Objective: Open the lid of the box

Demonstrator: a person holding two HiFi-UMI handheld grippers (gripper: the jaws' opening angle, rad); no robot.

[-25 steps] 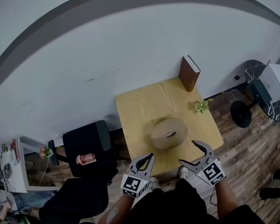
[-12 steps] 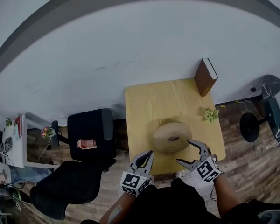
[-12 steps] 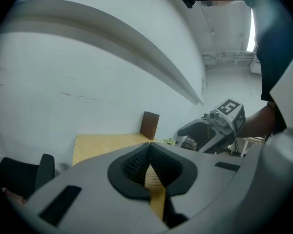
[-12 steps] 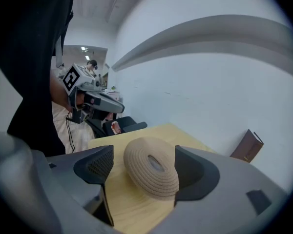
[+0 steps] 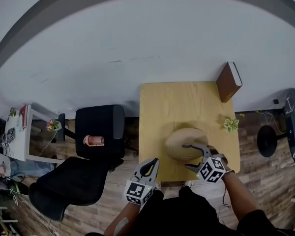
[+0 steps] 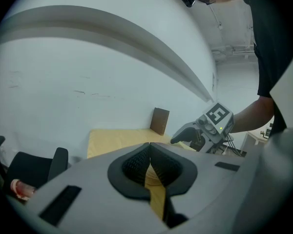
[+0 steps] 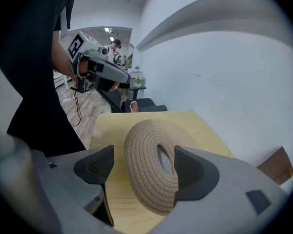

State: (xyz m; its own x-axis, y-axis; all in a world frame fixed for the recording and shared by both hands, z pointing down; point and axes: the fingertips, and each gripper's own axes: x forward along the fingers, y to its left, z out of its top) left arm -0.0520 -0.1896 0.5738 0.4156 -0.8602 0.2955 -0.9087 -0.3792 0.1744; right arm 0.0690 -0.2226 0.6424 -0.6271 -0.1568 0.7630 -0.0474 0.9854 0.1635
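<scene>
A round woven box (image 5: 187,142) with its domed lid on sits near the front of the yellow table (image 5: 177,102). My right gripper (image 5: 193,156) is open and reaches over the box's near edge. In the right gripper view its jaws (image 7: 142,170) straddle the lid (image 7: 149,179), with the lid's small centre handle (image 7: 164,160) beside the right pad; no pad presses on it. My left gripper (image 5: 148,167) is shut on nothing and hangs off the table's front left corner. The left gripper view shows its pads (image 6: 136,164) meeting at the tip.
A brown book (image 5: 229,81) stands at the table's back right corner, and a small green plant (image 5: 231,124) lies at the right edge. Two black chairs (image 5: 99,132) (image 5: 71,186) stand to the left, one carrying a red item (image 5: 94,140). A white wall runs behind.
My right gripper has moved forward and leftward from the table's front edge onto the box, still wide. The left gripper has stayed put. The head view has shifted.
</scene>
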